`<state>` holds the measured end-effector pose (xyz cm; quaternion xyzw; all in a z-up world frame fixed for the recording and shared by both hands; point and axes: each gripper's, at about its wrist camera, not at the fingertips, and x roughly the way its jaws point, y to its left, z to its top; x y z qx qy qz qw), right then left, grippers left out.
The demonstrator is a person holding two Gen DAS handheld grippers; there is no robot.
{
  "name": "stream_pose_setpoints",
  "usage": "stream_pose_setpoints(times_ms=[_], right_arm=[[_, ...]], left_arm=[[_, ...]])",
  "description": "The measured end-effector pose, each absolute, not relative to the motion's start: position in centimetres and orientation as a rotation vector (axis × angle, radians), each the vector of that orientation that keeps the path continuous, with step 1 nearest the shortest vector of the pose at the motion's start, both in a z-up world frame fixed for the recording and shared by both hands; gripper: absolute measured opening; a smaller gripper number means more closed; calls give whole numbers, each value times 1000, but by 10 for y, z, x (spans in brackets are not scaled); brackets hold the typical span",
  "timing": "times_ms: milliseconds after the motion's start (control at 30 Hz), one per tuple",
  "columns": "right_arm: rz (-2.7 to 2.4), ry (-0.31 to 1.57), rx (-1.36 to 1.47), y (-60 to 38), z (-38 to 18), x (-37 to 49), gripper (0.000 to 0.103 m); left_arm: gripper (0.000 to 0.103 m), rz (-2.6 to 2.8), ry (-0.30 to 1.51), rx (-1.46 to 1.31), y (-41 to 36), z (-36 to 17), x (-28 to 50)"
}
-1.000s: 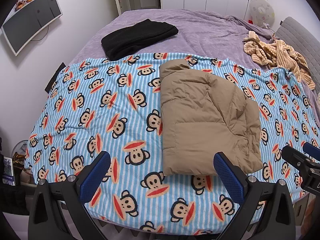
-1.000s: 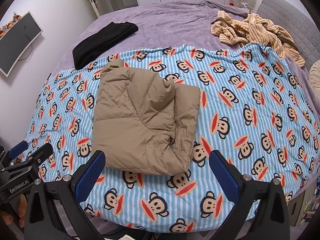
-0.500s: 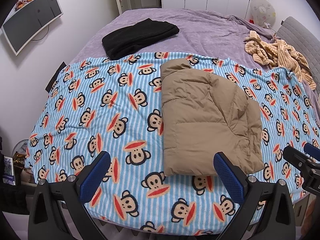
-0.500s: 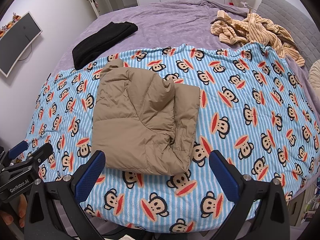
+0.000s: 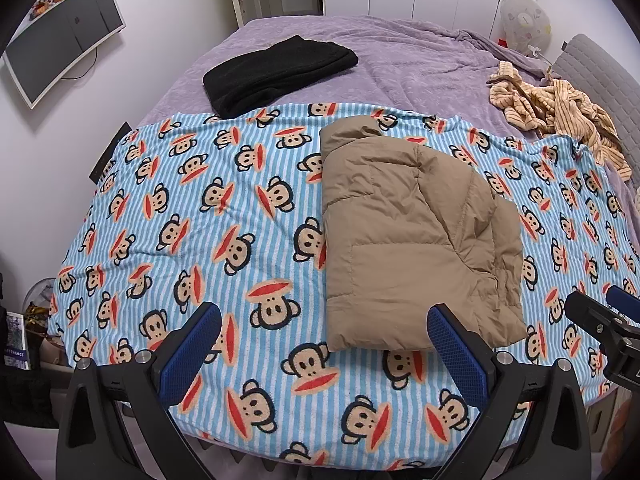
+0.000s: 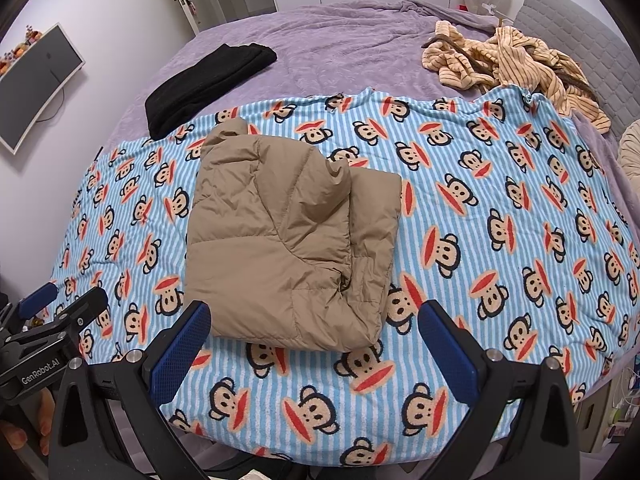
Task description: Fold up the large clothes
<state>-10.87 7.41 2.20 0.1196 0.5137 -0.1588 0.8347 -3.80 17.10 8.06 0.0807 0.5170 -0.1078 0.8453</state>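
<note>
A tan puffer jacket point(image 5: 408, 240) lies folded into a rough rectangle on the blue monkey-print blanket point(image 5: 200, 220); it also shows in the right wrist view point(image 6: 288, 240). My left gripper point(image 5: 324, 348) is open and empty, held above the near edge of the blanket, left of the jacket's near hem. My right gripper point(image 6: 312, 344) is open and empty just in front of the jacket's near edge. Each gripper shows at the edge of the other's view: the right one point(image 5: 600, 320) and the left one point(image 6: 60, 320).
A folded black garment point(image 5: 276, 72) lies on the purple bedspread point(image 5: 400, 60) at the back left. A crumpled striped tan garment point(image 5: 560, 112) lies at the back right by the grey headboard point(image 5: 600, 76). A monitor point(image 5: 60, 40) hangs on the left wall.
Almost nothing has changed; both views have drifted very slightly. The jacket lies as before and both grippers stay open.
</note>
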Motion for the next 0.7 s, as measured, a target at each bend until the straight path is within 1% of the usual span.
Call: stream_pose_setpoints(times_ms=[700], right_arm=[[-338,1088,254,76,22,-108,103]], left_arm=[[103,-225,1092,169,170,81,-39]])
